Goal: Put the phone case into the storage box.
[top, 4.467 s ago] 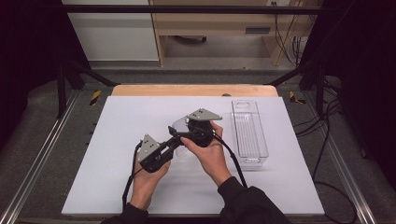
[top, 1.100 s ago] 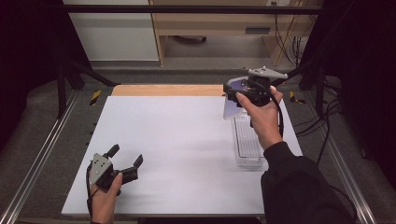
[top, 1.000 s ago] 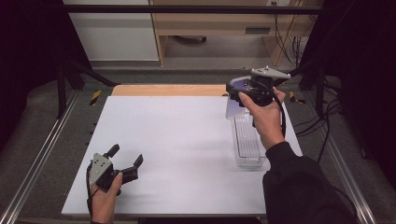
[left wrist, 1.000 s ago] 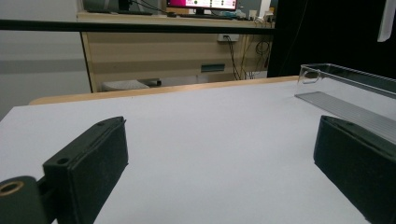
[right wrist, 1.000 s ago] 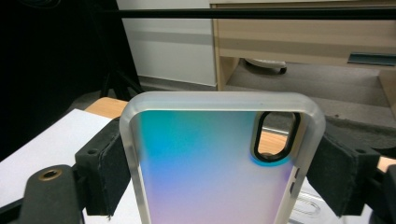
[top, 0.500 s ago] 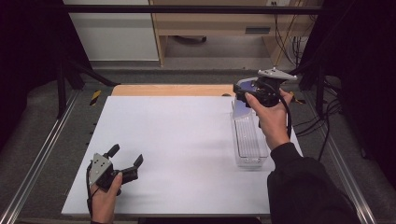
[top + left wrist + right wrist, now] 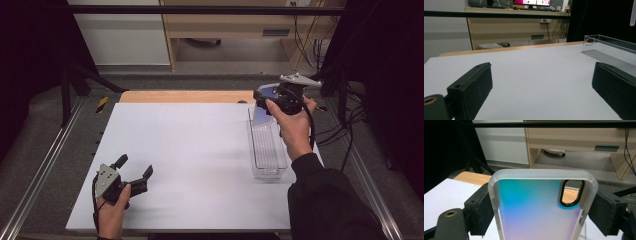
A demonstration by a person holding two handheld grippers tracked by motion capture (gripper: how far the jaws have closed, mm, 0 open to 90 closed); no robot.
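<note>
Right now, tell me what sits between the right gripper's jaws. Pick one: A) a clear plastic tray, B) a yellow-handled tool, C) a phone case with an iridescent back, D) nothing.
C: in the right gripper view the jaws of the right gripper press on both side edges of the phone case, its camera cutout at the upper right, while the clear tray lies on the table.

- Black left gripper [image 7: 134,173], grey three-cornered plate on top, black cable trailing.
- Right gripper [image 7: 264,98] black too, same grey plate, cable looping back.
- Pads [image 7: 481,211] matte black, brass-ringed hole at the base.
- Dark sleeve [image 7: 325,200] on right arm.
</note>
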